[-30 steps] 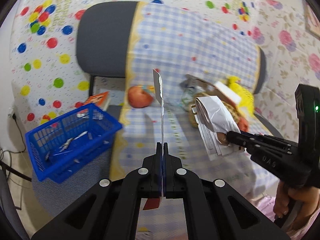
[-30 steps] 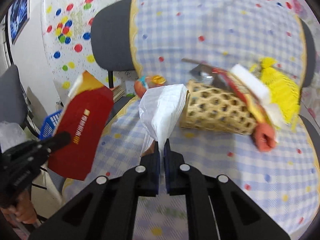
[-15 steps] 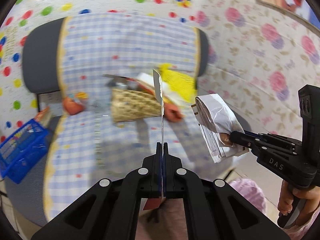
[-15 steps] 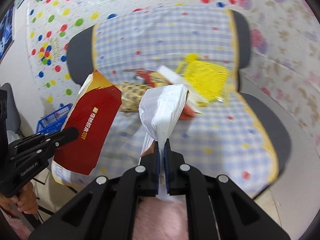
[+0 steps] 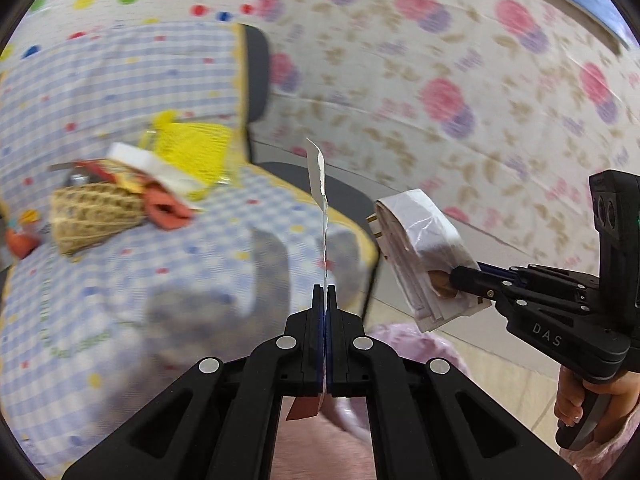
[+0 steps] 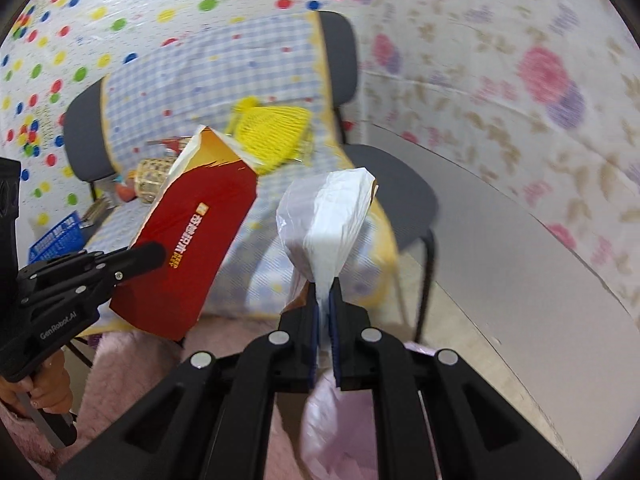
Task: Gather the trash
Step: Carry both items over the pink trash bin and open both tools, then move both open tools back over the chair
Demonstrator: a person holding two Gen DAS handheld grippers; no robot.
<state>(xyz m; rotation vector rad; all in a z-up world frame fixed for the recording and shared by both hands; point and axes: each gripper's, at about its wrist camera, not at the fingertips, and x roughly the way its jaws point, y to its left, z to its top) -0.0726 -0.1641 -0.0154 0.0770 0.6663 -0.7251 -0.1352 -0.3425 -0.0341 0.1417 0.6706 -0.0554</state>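
I've swung both hands right, off the chairs: my left gripper stays clenched on the red packet, my right gripper on the white bag. Both pieces ride ahead of the fingers, ready for a bin I can't see yet; the basket litter lies far left.

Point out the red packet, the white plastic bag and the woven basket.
red packet [image 6: 192, 240], right wrist view, on its red printed face.
white plastic bag [image 6: 328, 216], right wrist view, on its bulging upper part.
woven basket [image 5: 94, 214], left wrist view, on its woven side.
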